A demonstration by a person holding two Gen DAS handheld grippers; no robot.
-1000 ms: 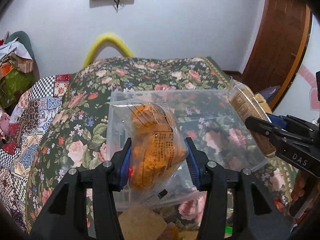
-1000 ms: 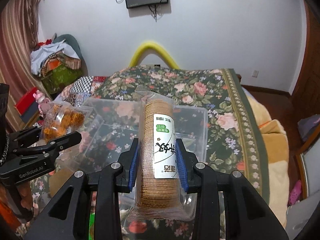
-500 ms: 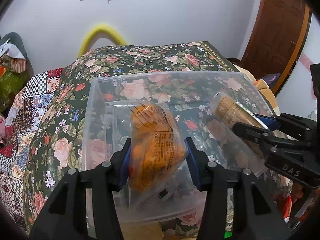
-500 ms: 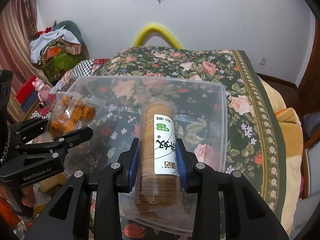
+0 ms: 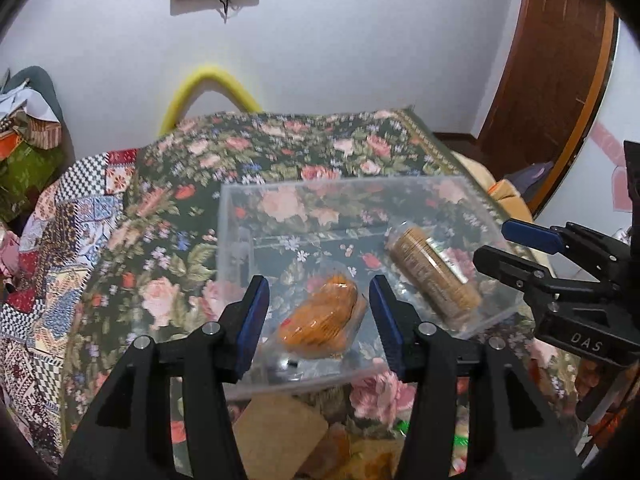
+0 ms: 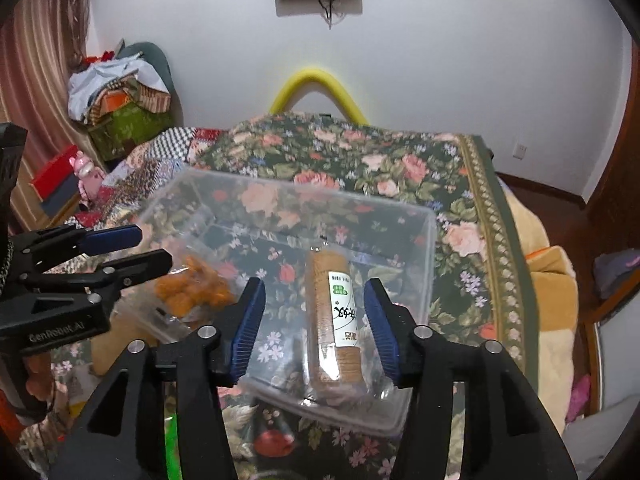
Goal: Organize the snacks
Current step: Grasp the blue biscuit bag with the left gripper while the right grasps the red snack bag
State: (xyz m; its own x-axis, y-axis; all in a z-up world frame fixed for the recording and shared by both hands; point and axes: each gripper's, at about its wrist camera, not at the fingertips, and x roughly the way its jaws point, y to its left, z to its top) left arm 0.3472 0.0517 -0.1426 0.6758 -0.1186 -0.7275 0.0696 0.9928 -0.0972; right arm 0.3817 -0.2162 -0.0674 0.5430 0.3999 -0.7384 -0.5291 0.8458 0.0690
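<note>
A clear plastic bin [image 5: 340, 185] [image 6: 304, 191] stands on the floral bedspread. An orange snack bag [image 5: 324, 324] [image 6: 192, 289] lies on the bin's floor at the left. A biscuit roll [image 6: 334, 320] [image 5: 434, 280] with a white label lies at the right. My left gripper [image 5: 320, 320] [image 6: 152, 246] hovers over the orange bag; its jaws are opening and the blue pads stand clear of the bag. My right gripper [image 6: 316, 322] [image 5: 496, 244] hovers over the roll; its jaws are opening too, with gaps on both sides of the roll.
The floral bedspread [image 6: 400, 160] covers the bed, with a patchwork quilt [image 5: 68, 248] on its left. A brown pack [image 5: 276, 432] and other snack packets lie in front of the bin. A yellow arch [image 6: 316, 80] stands at the wall; clothes [image 6: 116, 96] are piled at left.
Both grippers have let go. The orange bag and the biscuit roll now lie in the bin instead of hanging between the pads, and both grippers have drawn back a little.
</note>
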